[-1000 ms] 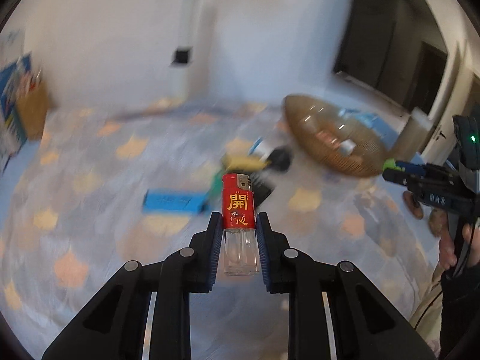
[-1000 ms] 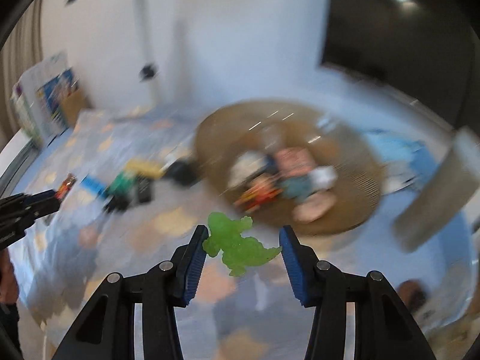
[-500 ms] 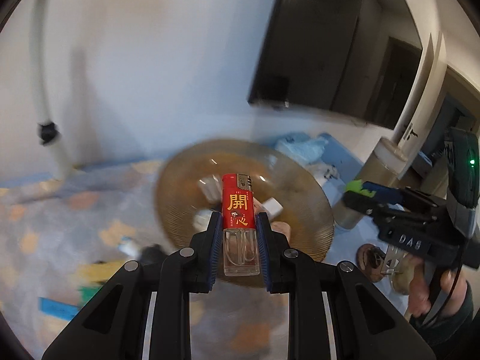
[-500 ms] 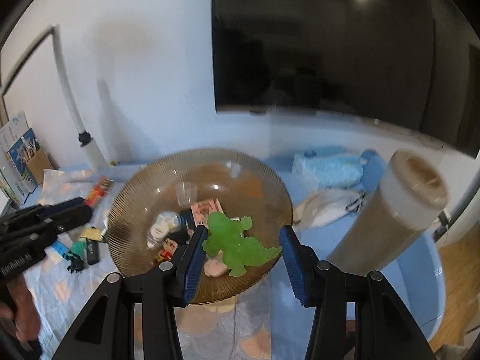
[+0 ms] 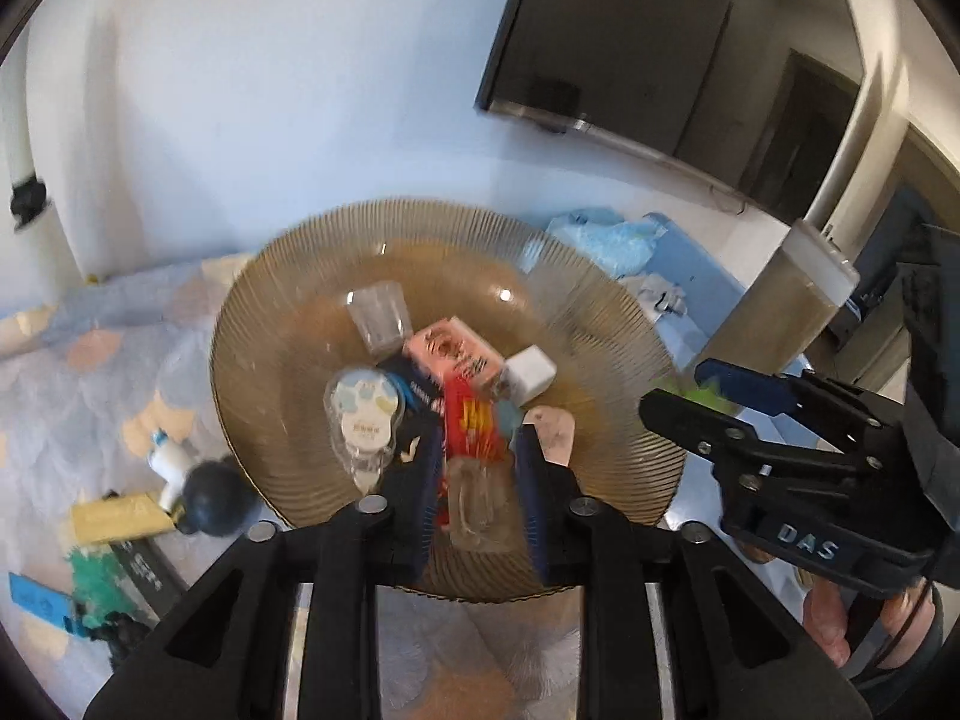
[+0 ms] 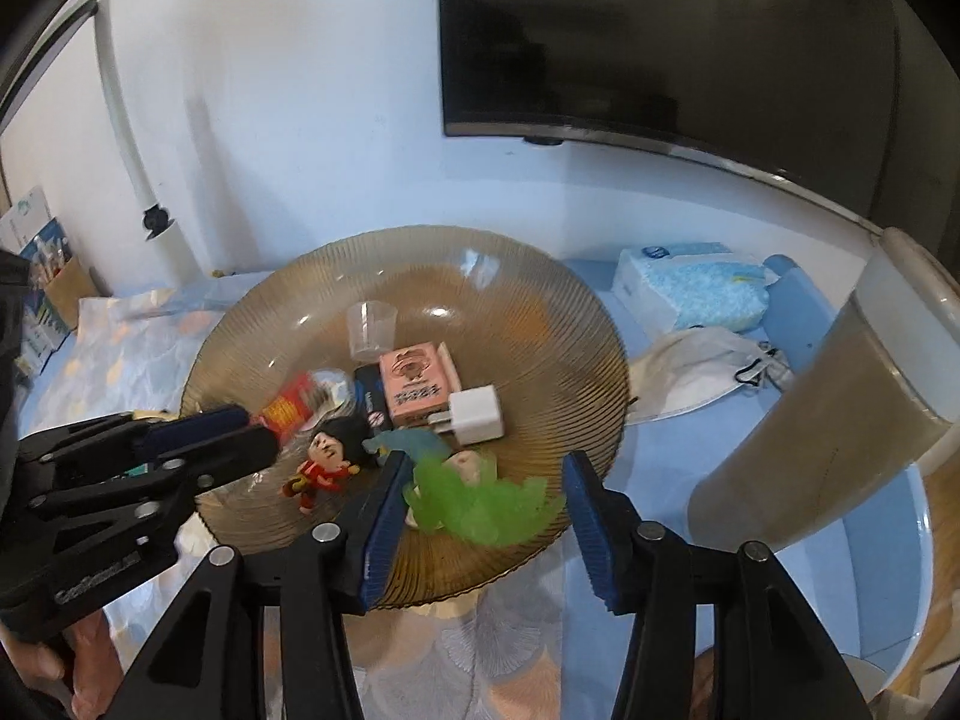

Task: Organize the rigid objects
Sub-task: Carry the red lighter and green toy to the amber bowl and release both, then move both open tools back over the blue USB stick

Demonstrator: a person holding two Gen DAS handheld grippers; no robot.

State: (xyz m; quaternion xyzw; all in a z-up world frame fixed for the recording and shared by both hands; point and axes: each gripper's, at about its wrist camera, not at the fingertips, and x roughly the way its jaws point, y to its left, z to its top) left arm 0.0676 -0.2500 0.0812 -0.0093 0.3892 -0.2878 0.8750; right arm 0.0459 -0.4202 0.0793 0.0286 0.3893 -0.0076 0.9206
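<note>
Both fingers opening: left point(image 5: 474, 480) around lighter point(image 5: 471, 444), right point(image 6: 480, 498) around dinosaur point(image 6: 474, 498).

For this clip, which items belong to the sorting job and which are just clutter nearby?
Job:
- lighter, between the opening left gripper jaws
- green toy, between the opening right gripper jaws
- bowl with cup, pink box, charger, doll

Lying about:
- tissue pack
- mask
- TV

Bright room, fisheye edges, slight motion blur.
</note>
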